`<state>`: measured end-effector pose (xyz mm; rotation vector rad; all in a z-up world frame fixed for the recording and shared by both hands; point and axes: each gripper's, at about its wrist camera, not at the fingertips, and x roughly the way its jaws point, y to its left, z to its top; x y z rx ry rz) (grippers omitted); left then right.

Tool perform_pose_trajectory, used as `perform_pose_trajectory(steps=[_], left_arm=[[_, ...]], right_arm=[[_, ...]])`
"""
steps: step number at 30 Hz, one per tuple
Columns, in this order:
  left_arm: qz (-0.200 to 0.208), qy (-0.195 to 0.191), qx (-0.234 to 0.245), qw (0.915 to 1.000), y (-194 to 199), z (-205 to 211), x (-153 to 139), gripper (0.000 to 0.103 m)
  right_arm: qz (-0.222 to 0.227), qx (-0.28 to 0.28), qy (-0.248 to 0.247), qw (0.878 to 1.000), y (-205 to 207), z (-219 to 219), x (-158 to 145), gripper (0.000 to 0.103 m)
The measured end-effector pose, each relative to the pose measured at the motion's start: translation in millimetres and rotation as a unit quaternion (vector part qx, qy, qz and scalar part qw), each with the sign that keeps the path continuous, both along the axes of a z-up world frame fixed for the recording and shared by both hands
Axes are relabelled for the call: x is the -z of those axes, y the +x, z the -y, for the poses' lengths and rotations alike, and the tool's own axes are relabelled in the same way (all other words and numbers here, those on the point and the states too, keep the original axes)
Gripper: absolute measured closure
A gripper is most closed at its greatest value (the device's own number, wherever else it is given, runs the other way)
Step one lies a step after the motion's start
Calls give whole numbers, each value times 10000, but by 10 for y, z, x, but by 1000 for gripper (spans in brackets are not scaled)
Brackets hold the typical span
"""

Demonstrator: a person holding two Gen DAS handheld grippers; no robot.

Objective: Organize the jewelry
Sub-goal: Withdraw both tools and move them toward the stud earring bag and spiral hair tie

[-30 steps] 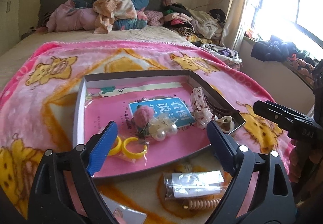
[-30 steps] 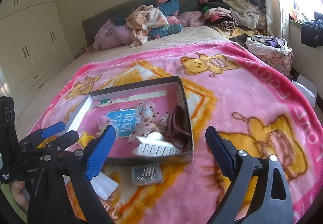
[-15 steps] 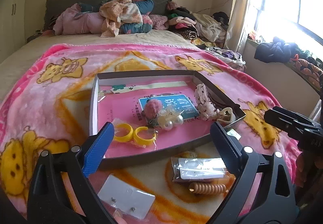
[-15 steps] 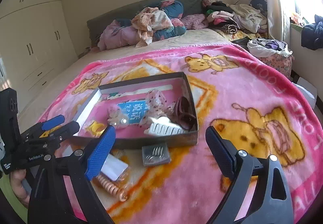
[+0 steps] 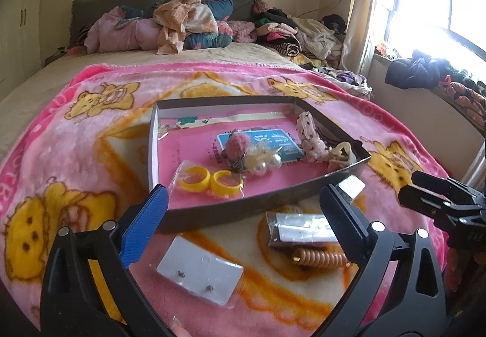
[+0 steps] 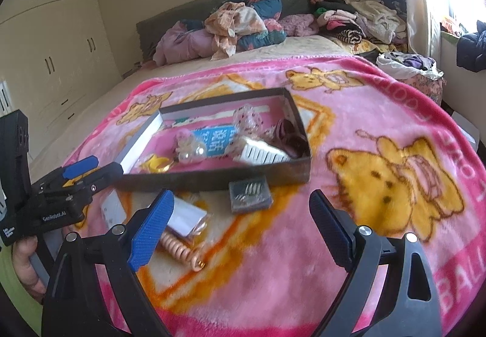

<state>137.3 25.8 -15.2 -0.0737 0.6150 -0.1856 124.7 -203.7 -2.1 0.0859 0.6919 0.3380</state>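
Both the left gripper (image 5: 243, 209), jaws opening, and the right gripper (image 6: 243, 215), spread wide, hang empty near the tray (image 5: 243, 209). Loose packets remain on the blanket; the earring card (image 5: 200, 274), nearest, seems next and needs a low pinch

Yellow earrings (image 5: 209, 180), pearls (image 5: 264, 162) lie in the open box (image 5: 243, 209).

Both wrist views face the tray (image 5: 231, 209) closely.
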Motion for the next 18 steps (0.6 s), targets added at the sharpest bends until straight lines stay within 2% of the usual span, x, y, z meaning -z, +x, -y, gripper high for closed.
perform_pose_trajectory(steps=[18], left_arm=[[-149, 98, -128, 9998, -199, -255, 198, 12]], right_arm=[[-310, -459, -295, 9980, -185, -417, 317, 15]])
